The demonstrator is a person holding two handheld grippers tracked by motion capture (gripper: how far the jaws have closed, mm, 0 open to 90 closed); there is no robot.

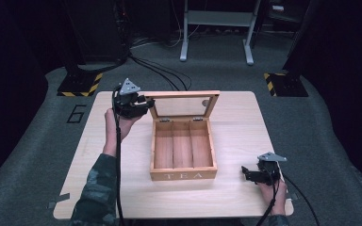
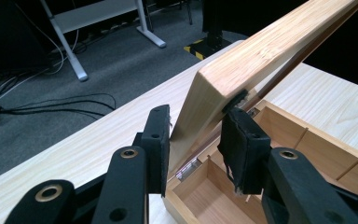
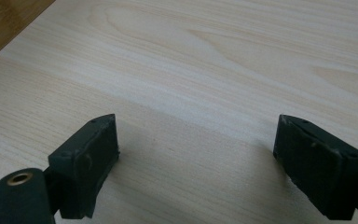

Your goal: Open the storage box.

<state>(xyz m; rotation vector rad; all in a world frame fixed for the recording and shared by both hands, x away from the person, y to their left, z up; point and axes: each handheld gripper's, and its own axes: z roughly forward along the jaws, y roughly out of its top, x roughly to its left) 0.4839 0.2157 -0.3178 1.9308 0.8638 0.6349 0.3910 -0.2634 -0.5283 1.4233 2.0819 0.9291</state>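
A wooden tea box (image 1: 184, 175) marked TEA stands in the middle of the table (image 1: 245, 122), with three bare compartments. Its glass-paned lid (image 1: 183, 94) is raised nearly upright at the back. My left gripper (image 1: 148, 102) is at the lid's left edge. In the left gripper view the lid (image 2: 270, 51) has its side frame pinched between the jaws of the left gripper (image 2: 198, 126), above the box (image 2: 205, 186). My right gripper (image 1: 246, 173) rests low near the box's front right corner. In the right gripper view the right gripper (image 3: 198, 140) is open over bare wood (image 3: 214, 56).
A corner of the box (image 3: 4, 14) shows at the upper left of the right gripper view. Beyond the table lie floor cables (image 1: 160, 70), white desk legs (image 1: 217, 19) and two yellow-black striped stand bases (image 1: 80, 84), (image 1: 283, 82).
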